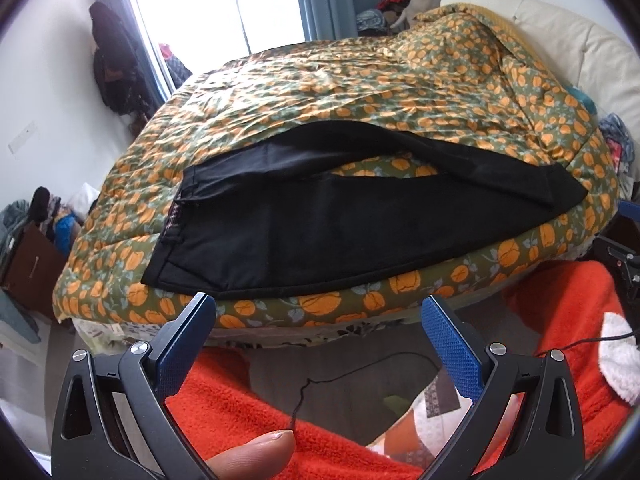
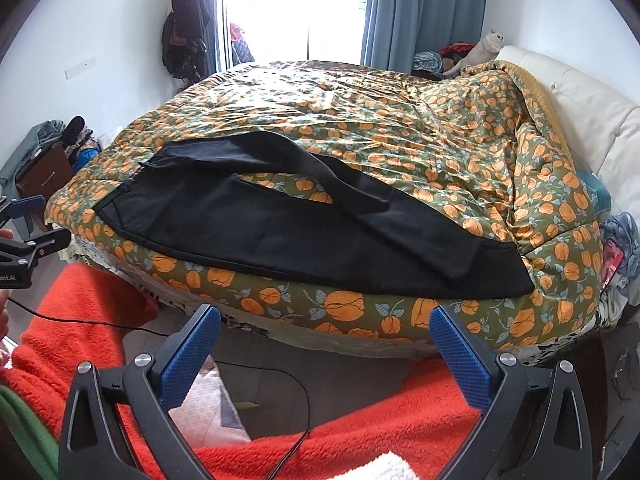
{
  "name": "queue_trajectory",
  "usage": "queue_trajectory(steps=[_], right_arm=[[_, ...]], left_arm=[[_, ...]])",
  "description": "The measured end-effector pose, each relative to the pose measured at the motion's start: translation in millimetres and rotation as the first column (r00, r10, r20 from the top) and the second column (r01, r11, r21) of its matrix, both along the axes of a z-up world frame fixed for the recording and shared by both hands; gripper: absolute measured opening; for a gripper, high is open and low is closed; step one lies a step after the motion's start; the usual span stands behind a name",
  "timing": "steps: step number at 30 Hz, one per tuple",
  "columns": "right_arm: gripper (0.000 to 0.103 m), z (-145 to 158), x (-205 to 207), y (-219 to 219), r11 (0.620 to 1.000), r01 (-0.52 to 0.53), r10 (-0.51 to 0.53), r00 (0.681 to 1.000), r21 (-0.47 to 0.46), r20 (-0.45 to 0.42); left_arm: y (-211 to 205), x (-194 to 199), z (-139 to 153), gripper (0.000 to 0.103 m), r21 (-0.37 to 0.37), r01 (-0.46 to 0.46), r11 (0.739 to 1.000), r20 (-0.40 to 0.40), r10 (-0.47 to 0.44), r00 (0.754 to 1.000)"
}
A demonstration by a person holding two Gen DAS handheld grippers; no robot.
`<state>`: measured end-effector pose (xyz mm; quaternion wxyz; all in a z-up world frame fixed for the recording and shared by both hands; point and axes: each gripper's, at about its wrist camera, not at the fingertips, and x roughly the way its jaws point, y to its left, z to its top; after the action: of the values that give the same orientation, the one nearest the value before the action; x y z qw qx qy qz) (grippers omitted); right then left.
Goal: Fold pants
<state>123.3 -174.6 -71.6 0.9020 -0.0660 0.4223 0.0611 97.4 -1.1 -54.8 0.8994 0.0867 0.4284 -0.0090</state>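
Observation:
Black pants (image 1: 320,224) lie spread along the near edge of a bed, waistband at the left, leg ends at the right, the two legs parted with quilt showing between them. They also show in the right wrist view (image 2: 304,236). My left gripper (image 1: 320,312) is open and empty, held off the bed edge, just below the pants' lower hem. My right gripper (image 2: 324,324) is open and empty, below the bed edge under the leg portion. The left gripper (image 2: 24,236) shows at the left edge of the right wrist view.
The bed carries a green quilt with orange flowers (image 2: 400,128), bunched up at the right by a white headboard (image 2: 592,112). A white cat (image 2: 480,52) sits at the far corner. Red fleece clothing (image 1: 248,408) and a black cable (image 2: 296,420) are close below the grippers.

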Motion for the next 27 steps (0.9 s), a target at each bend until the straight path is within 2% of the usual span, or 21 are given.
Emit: queue_trajectory(steps=[5,10,14,17,20,21,23,24,25,26,27], right_arm=[[0.103,-45,57,-28,0.997,0.075,-0.073,0.995,0.017,-0.071],[0.103,-81,97,-51,0.995,0.085,-0.079,0.991,0.052,-0.103],[0.103,-98,125,-68,0.994,0.107,-0.104,0.987,0.024,-0.124],[0.103,-106,142,-78,0.997,0.078,-0.076,0.993,0.018,-0.090],[0.102,-132,169,-89,0.994,0.074,-0.083,0.991,-0.082,-0.106],[0.096,-143,178,-94,0.991,0.070,-0.085,0.988,-0.115,-0.127],[0.074,-163,195,-103,0.981,0.046,-0.079,0.982,-0.186,-0.174],[0.048,-167,200,-106,0.980,0.024,-0.062,0.980,-0.198,-0.187],[0.016,-167,210,-110,0.983,-0.012,-0.025,0.979,-0.183,-0.200],[0.006,-162,222,-117,0.989,-0.033,0.000,0.976,-0.146,-0.217],[0.006,-154,237,-126,0.994,-0.026,0.002,0.974,-0.106,-0.225]], left_arm=[[4,50,-27,0.102,0.012,-0.075,0.997,-0.031,0.075,0.997],[4,93,-59,0.103,0.034,-0.131,0.991,-0.080,0.133,0.988],[2,118,-74,0.103,0.029,-0.119,0.993,-0.094,0.121,0.988],[-2,140,-84,0.103,0.041,-0.119,0.992,-0.094,0.122,0.988],[-5,158,-91,0.103,0.026,-0.142,0.990,-0.127,0.144,0.981],[-4,160,-93,0.103,0.014,-0.150,0.989,-0.132,0.150,0.980],[-3,162,-98,0.103,0.007,-0.154,0.988,-0.146,0.153,0.977],[-2,163,-101,0.103,0.013,-0.156,0.988,-0.156,0.156,0.975],[-1,163,-104,0.103,0.023,-0.160,0.987,-0.170,0.161,0.972],[2,163,-107,0.103,0.030,-0.163,0.986,-0.183,0.166,0.969],[3,163,-107,0.103,0.031,-0.167,0.986,-0.188,0.170,0.967]])
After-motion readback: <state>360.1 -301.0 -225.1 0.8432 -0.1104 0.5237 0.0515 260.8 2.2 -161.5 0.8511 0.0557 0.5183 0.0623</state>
